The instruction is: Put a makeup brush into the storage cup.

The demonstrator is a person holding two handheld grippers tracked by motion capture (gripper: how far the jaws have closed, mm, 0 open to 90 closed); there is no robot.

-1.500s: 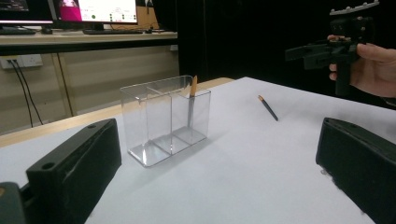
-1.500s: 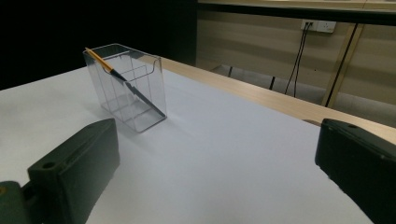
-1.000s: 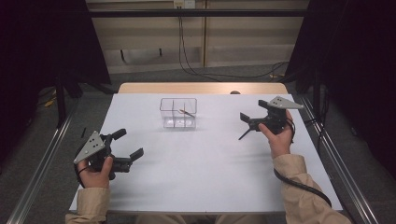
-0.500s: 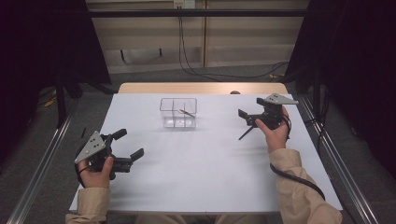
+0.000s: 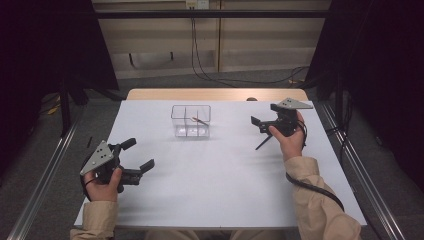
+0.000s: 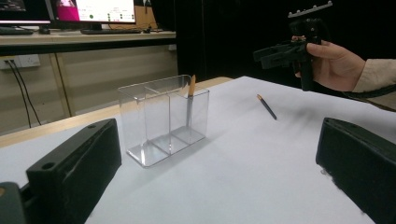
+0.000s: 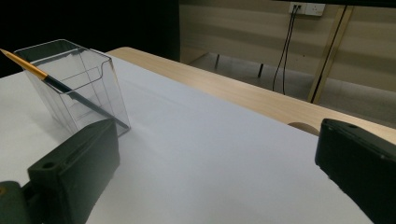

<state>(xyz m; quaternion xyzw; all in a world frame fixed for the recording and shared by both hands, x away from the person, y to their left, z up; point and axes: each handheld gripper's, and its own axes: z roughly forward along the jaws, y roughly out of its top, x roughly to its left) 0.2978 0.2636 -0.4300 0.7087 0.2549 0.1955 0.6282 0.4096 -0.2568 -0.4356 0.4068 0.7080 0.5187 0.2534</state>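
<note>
A clear two-compartment box (image 5: pixel 190 121) stands at the table's far middle, with an orange-tipped pencil (image 5: pixel 199 120) leaning in its right compartment. A second, dark pencil (image 5: pixel 263 142) lies on the white table just below my right gripper (image 5: pixel 263 114), which is open, empty and held above the surface. My left gripper (image 5: pixel 140 153) rests open near the front left, well short of the box. In the left gripper view, the box (image 6: pixel 163 119), the loose pencil (image 6: pixel 266 107) and the other hand's gripper (image 6: pixel 280 51) sit beyond the wide-apart jaws. In the right gripper view, the box (image 7: pixel 74 84) and its pencil (image 7: pixel 46 78) are at left.
The white table top (image 5: pixel 220 185) ends in a wooden strip (image 5: pixel 215 94) at the far edge. Metal rails (image 5: pixel 45 180) run along both sides. Cables hang on the back wall (image 5: pixel 200 55).
My right gripper has moved slightly away from the person and a little up, off the loose pencil. The left gripper and the box have not moved.
</note>
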